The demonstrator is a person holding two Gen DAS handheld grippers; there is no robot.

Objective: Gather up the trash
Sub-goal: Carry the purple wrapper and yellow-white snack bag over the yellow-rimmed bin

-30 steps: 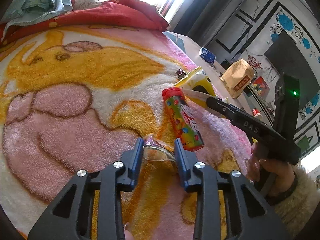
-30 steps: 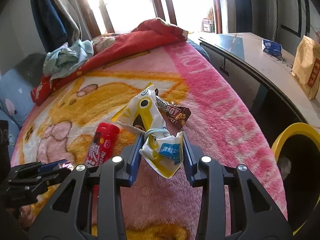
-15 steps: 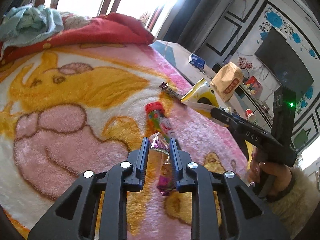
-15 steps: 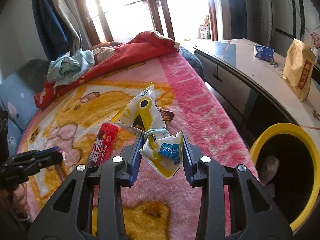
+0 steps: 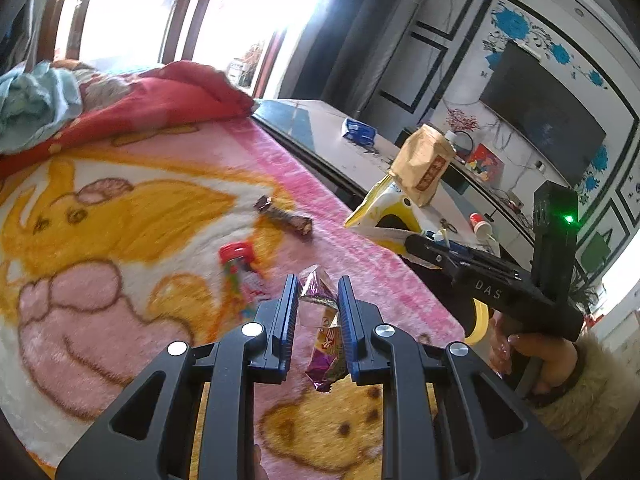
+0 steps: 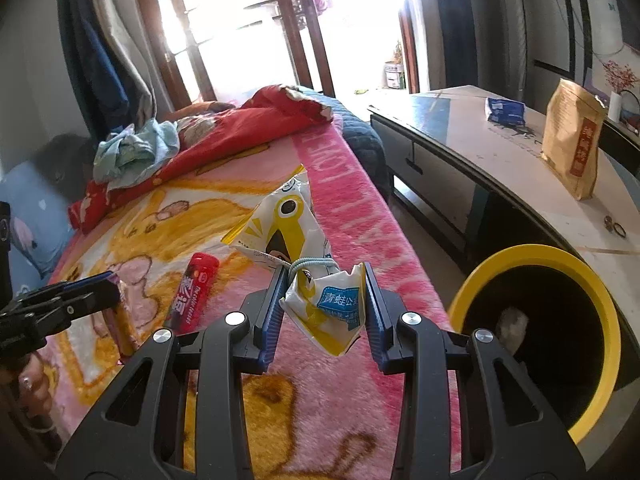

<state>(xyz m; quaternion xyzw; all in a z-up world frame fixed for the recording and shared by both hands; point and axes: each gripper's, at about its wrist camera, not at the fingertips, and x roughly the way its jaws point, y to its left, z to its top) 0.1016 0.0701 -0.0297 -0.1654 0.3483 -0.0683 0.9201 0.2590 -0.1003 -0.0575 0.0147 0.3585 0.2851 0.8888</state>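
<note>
- Left gripper (image 5: 318,304) was clamped on a purple wrapper (image 5: 325,336), held above the blanket (image 5: 120,200).
- Right gripper (image 6: 322,304) was pinching a yellow-white bag (image 6: 292,236), close to the bin (image 6: 536,256).
- Something pale already lay in the bin; both held pieces were not yet dropped.
- Left on the blanket: red tube (image 5: 236,264), brown wrapper (image 5: 286,216).
- A second earlier the purple wrapper lay on the blanket with the jaws wider; both grippers had since risen, and the bin filled more of the right view.

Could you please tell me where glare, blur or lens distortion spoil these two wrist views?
Left wrist view: the window is blown out white, the red candy tube is smeared by motion blur, and the purple wrapper in the left gripper stays sharp. Right wrist view: the window glares too, and the fisheye bends the cabinet edge into a curve.
</note>
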